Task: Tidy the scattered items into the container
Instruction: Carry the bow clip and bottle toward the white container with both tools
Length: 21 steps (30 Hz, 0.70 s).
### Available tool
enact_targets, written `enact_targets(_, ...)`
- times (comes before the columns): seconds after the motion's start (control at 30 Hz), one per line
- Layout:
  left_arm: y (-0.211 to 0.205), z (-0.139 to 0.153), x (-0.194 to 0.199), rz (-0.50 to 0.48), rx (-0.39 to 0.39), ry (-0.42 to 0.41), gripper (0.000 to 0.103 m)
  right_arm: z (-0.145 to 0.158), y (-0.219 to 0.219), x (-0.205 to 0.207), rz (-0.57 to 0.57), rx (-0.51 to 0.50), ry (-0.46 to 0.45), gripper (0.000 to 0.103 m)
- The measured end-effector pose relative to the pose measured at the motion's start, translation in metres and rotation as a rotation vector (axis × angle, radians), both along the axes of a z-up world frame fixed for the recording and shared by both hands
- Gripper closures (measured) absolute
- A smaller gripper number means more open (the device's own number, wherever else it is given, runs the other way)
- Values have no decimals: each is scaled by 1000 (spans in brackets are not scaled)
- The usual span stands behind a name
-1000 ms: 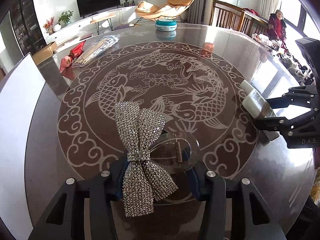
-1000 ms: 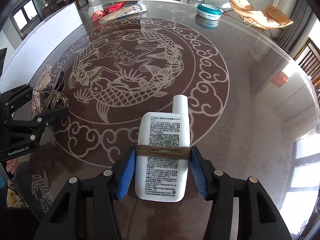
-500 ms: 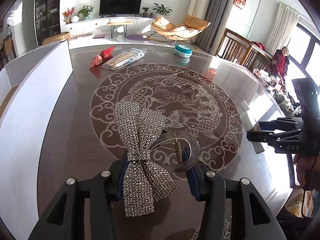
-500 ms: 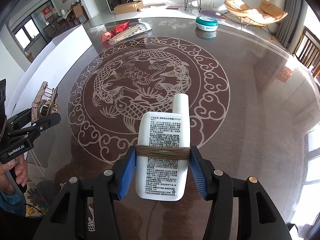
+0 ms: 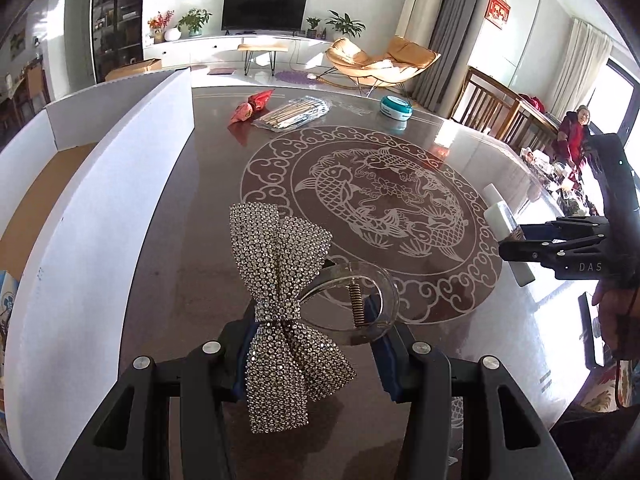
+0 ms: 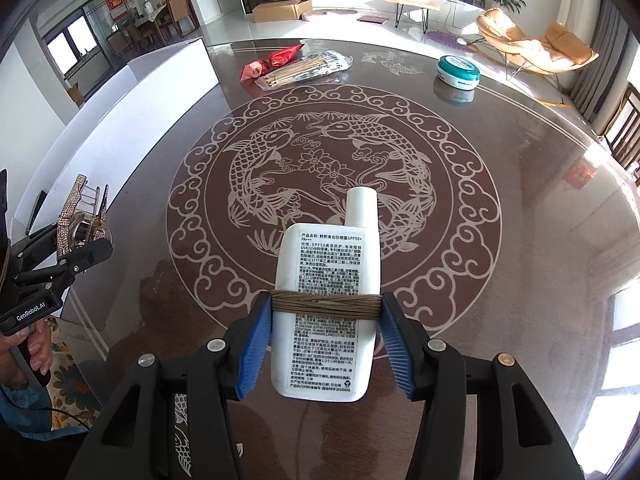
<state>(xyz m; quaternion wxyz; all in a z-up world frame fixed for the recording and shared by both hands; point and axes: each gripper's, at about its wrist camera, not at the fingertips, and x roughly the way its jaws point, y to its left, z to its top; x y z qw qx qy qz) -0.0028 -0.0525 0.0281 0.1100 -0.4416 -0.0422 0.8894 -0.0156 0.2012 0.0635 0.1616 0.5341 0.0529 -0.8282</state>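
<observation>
My left gripper [image 5: 312, 344] is shut on a rhinestone bow hair clip [image 5: 280, 292] with a clear plastic claw, held above the table near its front edge. It also shows in the right wrist view [image 6: 82, 220]. My right gripper [image 6: 326, 332] is shut on a white sunscreen bottle [image 6: 328, 304] wrapped with brown cord; the bottle also shows in the left wrist view [image 5: 506, 232]. The white-walled cardboard box [image 5: 132, 184] stands to the left of the table, its brown floor visible, and also shows in the right wrist view [image 6: 132, 96].
On the far side of the dark round table [image 6: 540, 200] lie a red packet [image 6: 272, 62], a bag of chopsticks [image 6: 308, 66] and a teal round tin [image 6: 458, 70]. Chairs [image 5: 492, 104] stand at the right.
Both grippers have risen and pulled back with their items. The left view has swung left, so more of the white box and its inside shows.
</observation>
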Motion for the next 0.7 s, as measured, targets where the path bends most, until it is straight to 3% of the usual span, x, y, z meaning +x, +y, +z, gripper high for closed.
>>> enact_targets(0.7,18,-10,5,-24,9,-32,54,-14,4,13,6,-10,-31,49)
